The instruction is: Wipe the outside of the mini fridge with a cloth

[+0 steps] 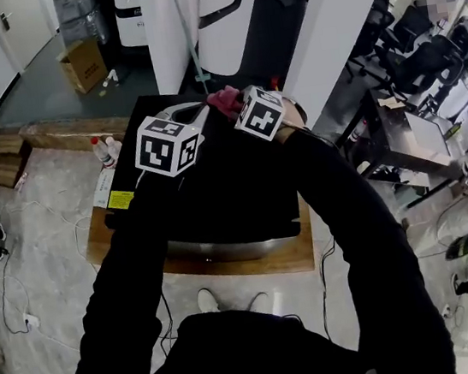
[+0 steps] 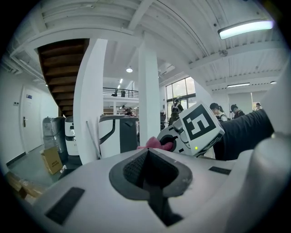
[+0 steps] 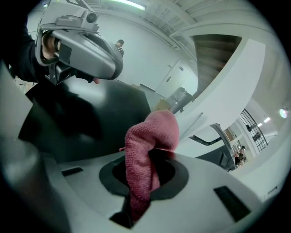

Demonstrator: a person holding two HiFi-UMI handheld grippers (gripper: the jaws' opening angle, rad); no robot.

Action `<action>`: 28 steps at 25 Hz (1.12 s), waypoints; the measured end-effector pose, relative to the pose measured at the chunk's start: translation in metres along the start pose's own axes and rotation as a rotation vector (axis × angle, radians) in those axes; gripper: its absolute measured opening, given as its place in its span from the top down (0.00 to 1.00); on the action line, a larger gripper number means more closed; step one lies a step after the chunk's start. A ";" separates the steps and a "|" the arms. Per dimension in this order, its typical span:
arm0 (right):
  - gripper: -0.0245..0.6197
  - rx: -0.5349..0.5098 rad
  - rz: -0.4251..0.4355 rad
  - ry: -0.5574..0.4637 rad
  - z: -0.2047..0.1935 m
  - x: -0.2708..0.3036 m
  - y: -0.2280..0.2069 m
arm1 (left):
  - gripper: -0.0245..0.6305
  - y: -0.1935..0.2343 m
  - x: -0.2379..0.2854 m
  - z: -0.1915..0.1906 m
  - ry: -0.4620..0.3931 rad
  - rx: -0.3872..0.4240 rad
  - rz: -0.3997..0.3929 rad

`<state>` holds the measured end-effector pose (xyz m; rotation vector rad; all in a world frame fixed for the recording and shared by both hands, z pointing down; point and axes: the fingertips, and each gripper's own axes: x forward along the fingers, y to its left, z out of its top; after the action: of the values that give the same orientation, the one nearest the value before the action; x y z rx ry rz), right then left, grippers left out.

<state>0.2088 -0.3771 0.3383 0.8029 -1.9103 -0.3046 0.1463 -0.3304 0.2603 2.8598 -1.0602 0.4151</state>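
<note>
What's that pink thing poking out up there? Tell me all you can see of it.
It is a pink-red cloth, nubbly like towelling, bunched into a fold. The right tool is shut on its lower part, and its rounded top sticks out beyond the tool. It sits near the far edge of the black mini fridge. Whether it touches the fridge I cannot tell.

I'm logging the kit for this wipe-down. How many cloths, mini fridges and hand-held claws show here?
pink cloth: 1, clamped in the right claw
black mini fridge: 1
claws: 2, right claw as above, left claw shut and empty
Total: 4
</note>
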 end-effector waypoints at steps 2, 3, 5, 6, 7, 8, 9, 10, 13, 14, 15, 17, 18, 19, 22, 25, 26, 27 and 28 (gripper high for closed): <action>0.88 0.018 -0.011 0.016 -0.022 -0.011 -0.004 | 0.95 -0.016 0.009 0.004 -0.002 0.006 -0.018; 0.88 0.025 -0.016 0.023 -0.032 -0.016 -0.007 | 0.95 -0.023 0.013 0.005 -0.002 0.008 -0.026; 0.88 0.035 -0.031 0.032 -0.050 -0.025 -0.013 | 0.95 -0.036 0.022 0.008 0.000 0.012 -0.040; 0.88 0.041 -0.036 0.038 -0.059 -0.030 -0.015 | 0.95 -0.042 0.026 0.010 0.001 0.014 -0.045; 0.88 0.048 -0.038 0.046 -0.067 -0.034 -0.016 | 0.95 -0.048 0.029 0.011 0.001 0.016 -0.050; 0.88 0.053 -0.040 0.052 -0.075 -0.038 -0.017 | 0.95 -0.053 0.033 0.012 0.001 0.017 -0.055; 0.88 0.058 -0.043 0.057 -0.082 -0.042 -0.018 | 0.95 -0.059 0.035 0.013 0.002 0.019 -0.059; 0.88 0.061 -0.045 0.061 -0.088 -0.046 -0.020 | 0.95 -0.064 0.038 0.014 0.002 0.020 -0.062; 0.88 0.065 -0.060 0.076 -0.103 -0.055 -0.022 | 0.95 -0.076 0.040 0.017 0.001 0.023 -0.068; 0.88 0.065 -0.065 0.081 -0.107 -0.059 -0.022 | 0.95 -0.080 0.040 0.017 0.002 0.024 -0.068; 0.88 0.065 -0.069 0.087 -0.111 -0.062 -0.023 | 0.95 -0.083 0.039 0.017 0.004 0.023 -0.067; 0.88 0.061 -0.076 0.096 -0.119 -0.069 -0.026 | 0.95 -0.090 0.038 0.018 0.007 0.022 -0.063; 0.88 0.061 -0.080 0.094 -0.122 -0.074 -0.028 | 0.95 -0.093 0.037 0.019 0.007 0.023 -0.059; 0.88 0.063 -0.084 0.084 -0.123 -0.079 -0.029 | 0.95 -0.095 0.036 0.020 0.007 0.023 -0.053; 0.88 0.072 -0.085 0.011 -0.105 -0.103 -0.030 | 0.95 -0.098 0.025 0.027 -0.005 0.027 -0.025; 0.88 0.057 -0.078 -0.085 -0.063 -0.129 -0.027 | 0.95 -0.092 0.004 0.037 -0.031 0.028 0.021; 0.88 0.048 -0.074 -0.115 -0.049 -0.136 -0.025 | 0.95 -0.089 -0.004 0.039 -0.041 0.024 0.039; 0.88 0.038 -0.071 -0.142 -0.036 -0.142 -0.024 | 0.95 -0.087 -0.011 0.041 -0.048 0.019 0.056; 0.88 0.030 -0.067 -0.167 -0.027 -0.146 -0.022 | 0.95 -0.084 -0.018 0.041 -0.054 0.013 0.073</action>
<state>0.2819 -0.2950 0.2356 0.8860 -2.0501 -0.3951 0.1969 -0.2607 0.2191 2.8659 -1.1789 0.3526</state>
